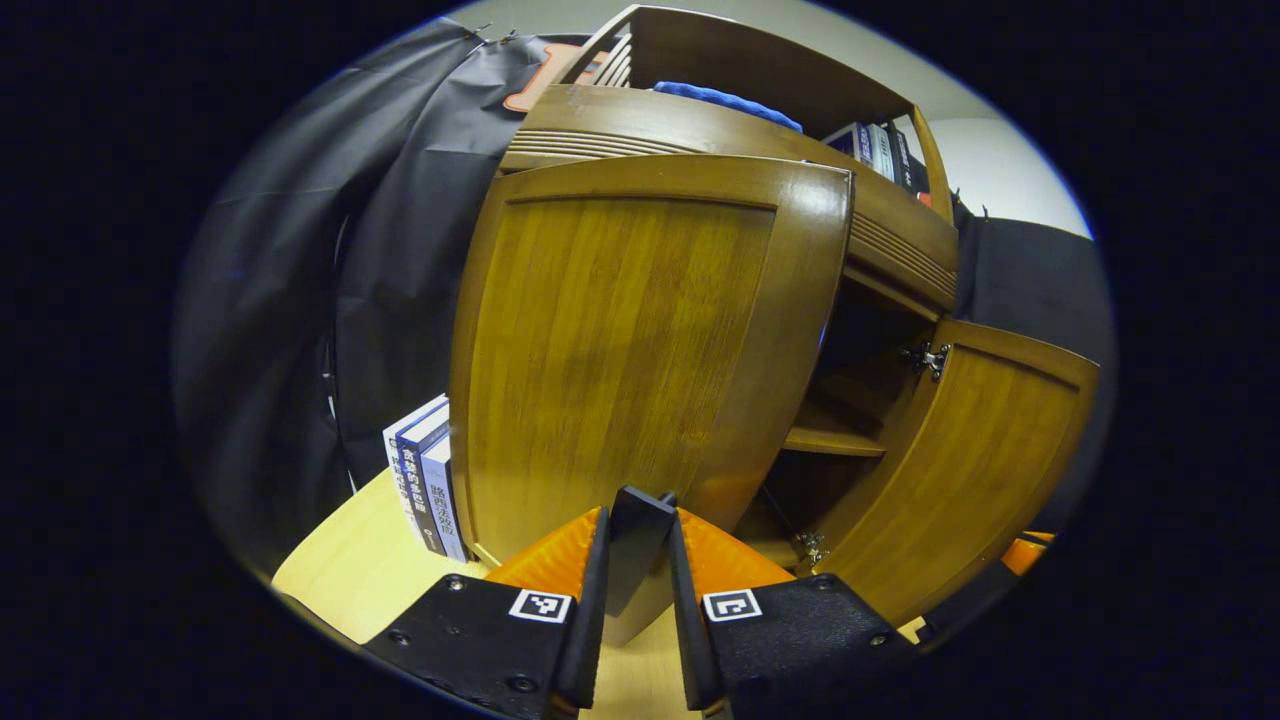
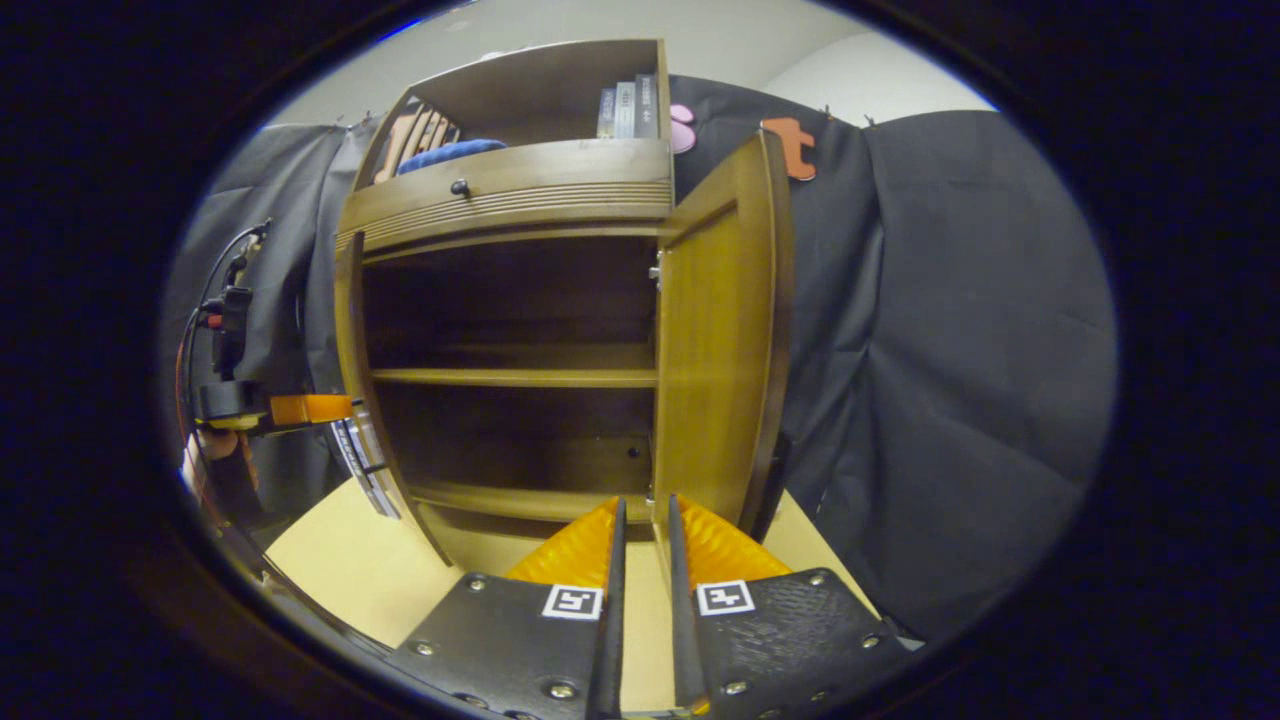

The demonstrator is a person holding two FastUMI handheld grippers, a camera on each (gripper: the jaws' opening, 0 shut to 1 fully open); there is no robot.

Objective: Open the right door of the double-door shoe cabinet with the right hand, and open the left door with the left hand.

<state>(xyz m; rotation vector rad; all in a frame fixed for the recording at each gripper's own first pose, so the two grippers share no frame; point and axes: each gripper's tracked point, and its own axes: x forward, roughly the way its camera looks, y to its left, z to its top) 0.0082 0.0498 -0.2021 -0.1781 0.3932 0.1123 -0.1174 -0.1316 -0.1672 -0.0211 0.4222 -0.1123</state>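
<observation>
You have glossy, smooth varnished wood on the shoe cabinet's left door and right door, with small metal hinges. Your gripper fingers are ribbed orange plastic. The table is pale matt wood.

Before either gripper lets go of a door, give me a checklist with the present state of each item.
1. Right door swung clear of the opening: ok, it stands wide open with both shelves exposed.
2. Left door open: ok, swung out toward the camera in the left gripper view.
3. Left gripper fingers on the left door's edge: ok, the edge sits between them.
4. Right gripper fingers on the right door's lower edge: cannot tell; the edge lies in the gap, contact unclear.
5. Books beside the cabinet clear of the left door: cannot tell.
</observation>
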